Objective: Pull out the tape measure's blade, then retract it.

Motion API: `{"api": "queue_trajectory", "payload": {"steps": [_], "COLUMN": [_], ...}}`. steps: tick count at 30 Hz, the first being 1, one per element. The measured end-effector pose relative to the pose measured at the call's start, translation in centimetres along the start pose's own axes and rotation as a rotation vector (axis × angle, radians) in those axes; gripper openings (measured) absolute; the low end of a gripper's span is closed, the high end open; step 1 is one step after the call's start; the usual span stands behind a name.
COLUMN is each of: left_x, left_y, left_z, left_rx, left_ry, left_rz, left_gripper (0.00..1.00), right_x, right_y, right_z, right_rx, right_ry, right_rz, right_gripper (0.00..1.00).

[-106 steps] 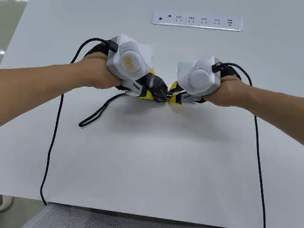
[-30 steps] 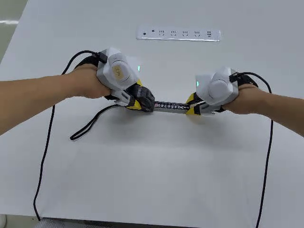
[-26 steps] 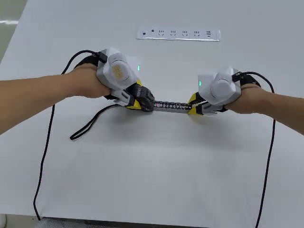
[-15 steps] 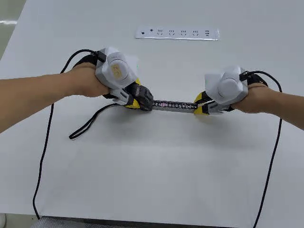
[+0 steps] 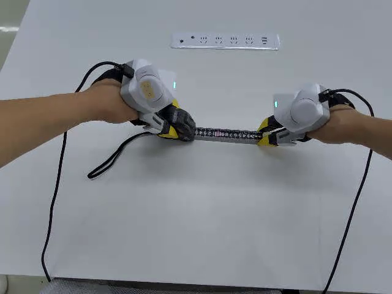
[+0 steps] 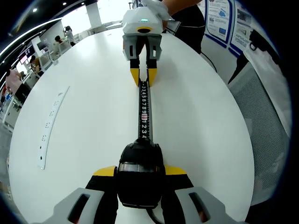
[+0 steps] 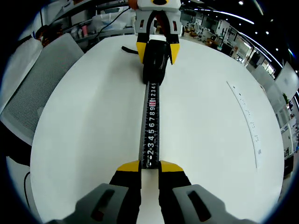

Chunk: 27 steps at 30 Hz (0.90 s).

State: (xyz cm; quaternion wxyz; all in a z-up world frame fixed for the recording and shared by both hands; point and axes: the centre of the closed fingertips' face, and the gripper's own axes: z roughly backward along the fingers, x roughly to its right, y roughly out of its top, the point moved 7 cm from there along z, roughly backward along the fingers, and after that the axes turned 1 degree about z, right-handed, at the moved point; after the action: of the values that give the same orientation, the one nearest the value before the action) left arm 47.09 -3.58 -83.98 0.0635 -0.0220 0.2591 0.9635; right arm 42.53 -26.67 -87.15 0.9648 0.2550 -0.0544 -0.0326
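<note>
Jaws of my left gripper (image 5: 176,127) clamp the tape measure (image 6: 140,172) as anchor at 9 o'clock; my right gripper (image 5: 264,135) pinches the blade (image 5: 226,133) at 3.

Your left gripper (image 6: 140,171) has its yellow-tipped jaws closed on the sides of the black tape measure (image 6: 140,182), which sits on the white table (image 6: 93,93). The blade (image 6: 144,109) runs straight out from the case, numbers facing up. Your right gripper (image 6: 144,78) faces you and pinches the blade's far end. A white power strip (image 6: 50,125) lies near one table edge, and a mesh chair (image 6: 266,126) stands past the opposite edge.
</note>
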Motion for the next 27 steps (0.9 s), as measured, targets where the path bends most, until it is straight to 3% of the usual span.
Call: {"api": "queue_trajectory", "payload": {"steps": [27], "left_x": [0.0], "left_y": [0.0], "left_z": [0.0], "left_rx": [-0.007], "left_ry": [0.001], "left_rz": [-0.006], "left_gripper": [0.32], "right_x": [0.3], "right_y": [-3.1], "right_z": [1.7], "right_rx": [-0.024], "right_ry": [-0.005], "right_rz": [-0.026], "right_gripper": [0.12]}}
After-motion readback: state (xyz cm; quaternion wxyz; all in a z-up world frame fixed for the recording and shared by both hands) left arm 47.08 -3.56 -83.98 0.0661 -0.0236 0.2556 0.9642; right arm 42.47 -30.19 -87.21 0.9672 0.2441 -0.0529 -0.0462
